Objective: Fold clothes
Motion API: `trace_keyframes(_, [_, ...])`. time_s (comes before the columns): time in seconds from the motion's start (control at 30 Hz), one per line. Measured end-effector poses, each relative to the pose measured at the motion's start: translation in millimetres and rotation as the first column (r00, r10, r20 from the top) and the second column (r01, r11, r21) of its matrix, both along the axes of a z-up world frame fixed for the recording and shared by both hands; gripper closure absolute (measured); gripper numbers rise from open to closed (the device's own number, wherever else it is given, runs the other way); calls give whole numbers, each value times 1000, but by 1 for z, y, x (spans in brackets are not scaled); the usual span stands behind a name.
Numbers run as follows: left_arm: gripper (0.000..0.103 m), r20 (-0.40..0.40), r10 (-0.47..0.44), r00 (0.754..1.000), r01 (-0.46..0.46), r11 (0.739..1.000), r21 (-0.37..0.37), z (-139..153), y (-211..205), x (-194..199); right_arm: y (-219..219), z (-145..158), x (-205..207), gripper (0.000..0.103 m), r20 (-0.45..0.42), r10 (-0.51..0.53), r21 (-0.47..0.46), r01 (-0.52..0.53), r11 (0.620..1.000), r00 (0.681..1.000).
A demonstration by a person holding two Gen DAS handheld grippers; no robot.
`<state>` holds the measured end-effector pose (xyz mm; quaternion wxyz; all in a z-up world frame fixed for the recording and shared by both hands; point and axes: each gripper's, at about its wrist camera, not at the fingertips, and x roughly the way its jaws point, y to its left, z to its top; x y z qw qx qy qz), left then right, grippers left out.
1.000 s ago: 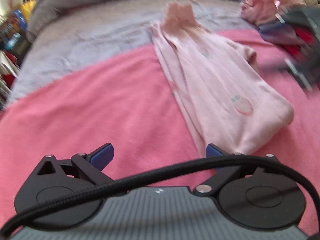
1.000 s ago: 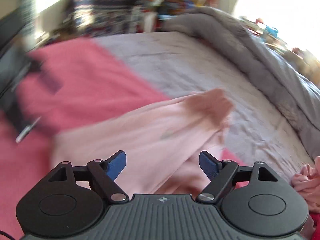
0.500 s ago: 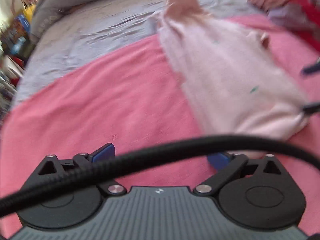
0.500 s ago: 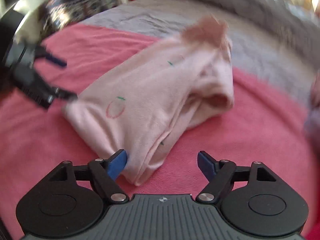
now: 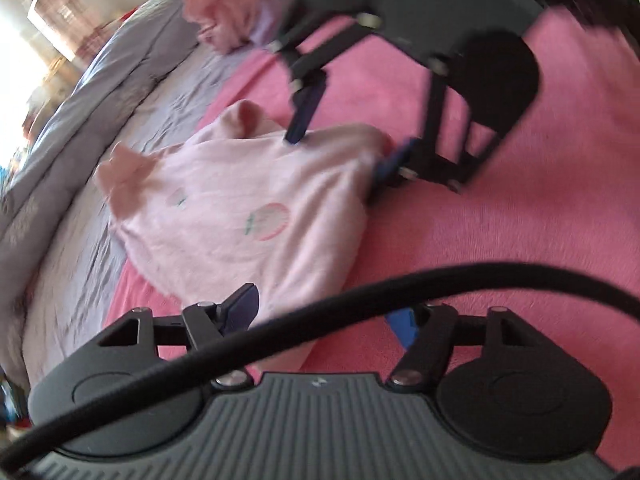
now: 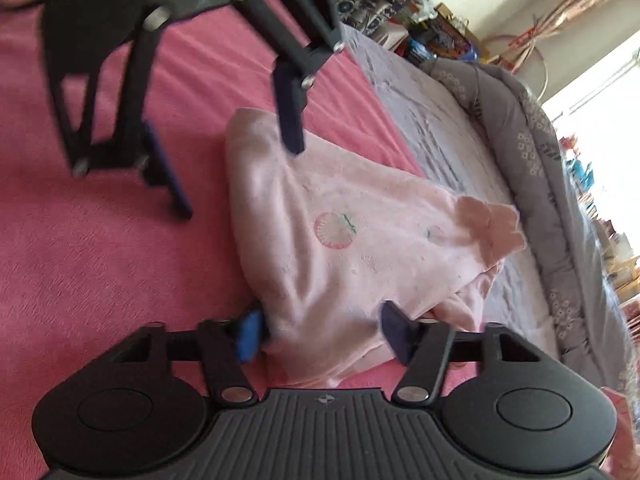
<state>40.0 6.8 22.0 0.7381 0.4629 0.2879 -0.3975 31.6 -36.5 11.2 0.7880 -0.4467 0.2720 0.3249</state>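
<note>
We find the pink garment [image 6: 352, 248], partly folded, lying on the pink blanket [image 6: 100, 264] where it meets the grey sheet [image 6: 436, 128], its frilled end over that seam. The left gripper [image 5: 324, 316] and the right gripper [image 6: 320, 332] both stand spread, one at each end of the folded edge, fingers straddling cloth; contact is probable but blur leaves it uncertain. We judge the fabric light, soft and limp, so pinch through all layers at the corners.
</note>
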Motion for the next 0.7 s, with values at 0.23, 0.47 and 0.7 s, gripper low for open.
trace_keyframes(0.23, [45,-37,14,999,-14,1000,-12,4,2,24,-11,38,29,77,-123,-96,126,111,986,988])
trace_keyframes(0.47, [79,-35,111,993,-112,994,-13,12,7,54,-27,69,51,68,-183,-138,225,178,958,973])
trace_keyframes(0.7, [80,-142,158,977,-173,980,-99,36,21,74,0,39,-10,28,145,243,6,-246,969,959])
